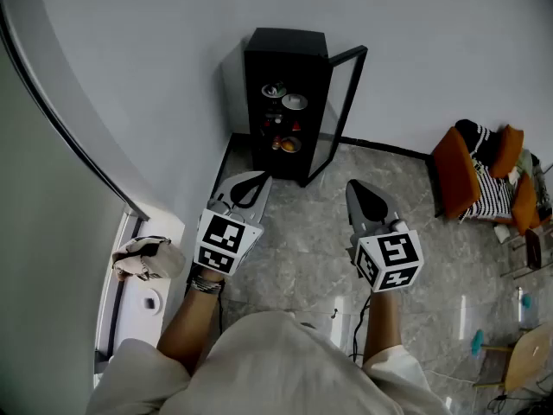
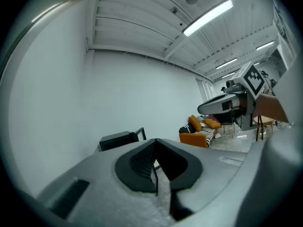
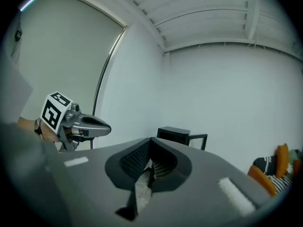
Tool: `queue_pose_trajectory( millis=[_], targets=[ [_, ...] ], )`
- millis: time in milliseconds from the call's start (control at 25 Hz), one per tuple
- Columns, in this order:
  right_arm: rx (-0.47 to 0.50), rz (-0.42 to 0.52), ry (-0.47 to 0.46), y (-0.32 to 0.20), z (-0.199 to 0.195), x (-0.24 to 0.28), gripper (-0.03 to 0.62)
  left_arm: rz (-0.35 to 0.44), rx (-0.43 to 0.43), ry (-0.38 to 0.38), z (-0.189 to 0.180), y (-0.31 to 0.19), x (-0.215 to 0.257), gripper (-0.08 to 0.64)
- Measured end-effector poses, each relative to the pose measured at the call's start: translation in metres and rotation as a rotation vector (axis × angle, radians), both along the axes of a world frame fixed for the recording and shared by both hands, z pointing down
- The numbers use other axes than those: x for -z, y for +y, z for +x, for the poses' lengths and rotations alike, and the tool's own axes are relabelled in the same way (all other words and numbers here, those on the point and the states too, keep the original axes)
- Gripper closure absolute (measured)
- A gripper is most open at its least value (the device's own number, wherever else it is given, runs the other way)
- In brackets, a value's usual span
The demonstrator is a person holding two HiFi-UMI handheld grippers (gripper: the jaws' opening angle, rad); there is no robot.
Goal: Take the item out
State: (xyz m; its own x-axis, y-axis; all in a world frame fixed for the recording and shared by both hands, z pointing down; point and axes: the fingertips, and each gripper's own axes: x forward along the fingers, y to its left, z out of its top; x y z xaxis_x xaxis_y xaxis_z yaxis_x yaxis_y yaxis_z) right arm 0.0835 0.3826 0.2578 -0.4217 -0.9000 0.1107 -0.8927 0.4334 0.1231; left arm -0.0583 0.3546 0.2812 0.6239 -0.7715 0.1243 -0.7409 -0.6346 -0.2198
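Note:
A small black cabinet [image 1: 285, 102] stands in the corner against the white wall, its glass door [image 1: 339, 111] swung open to the right. On its shelves are metal bowls [image 1: 294, 102] and orange items [image 1: 288, 143]. My left gripper [image 1: 262, 178] and right gripper [image 1: 353, 185] hover side by side over the floor, short of the cabinet, both pointing toward it. Each is shut with nothing between its jaws. The cabinet also shows far off in the left gripper view [image 2: 118, 140] and the right gripper view [image 3: 176, 135].
An orange sofa [image 1: 458, 175] with a striped cushion sits at the right. A white sill at the left carries a bundled cloth [image 1: 145, 258]. A cable [image 1: 355, 322] lies on the grey stone floor, and a wooden chair [image 1: 529, 357] stands at the bottom right.

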Motion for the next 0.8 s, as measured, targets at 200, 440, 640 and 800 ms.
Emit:
queue_pose_trajectory(
  millis=[200, 440, 640, 800],
  targets=[
    [0.007, 0.011, -0.029, -0.009, 0.012, 0.0, 0.584, 0.0, 0.01, -0.002, 0.01, -0.008, -0.001, 0.557],
    [0.025, 0.011, 0.0, -0.02, 0.027, -0.005, 0.584, -0.003, 0.038, -0.004, 0.022, -0.017, -0.005, 0.557],
    [0.062, -0.002, -0.002, -0.026, 0.039, -0.014, 0.584, -0.011, 0.055, -0.019, 0.033, -0.019, -0.015, 0.557],
    [0.079, -0.003, -0.036, -0.041, 0.044, -0.017, 0.584, -0.01, 0.056, -0.02, 0.042, -0.032, -0.016, 0.557]
  ],
)
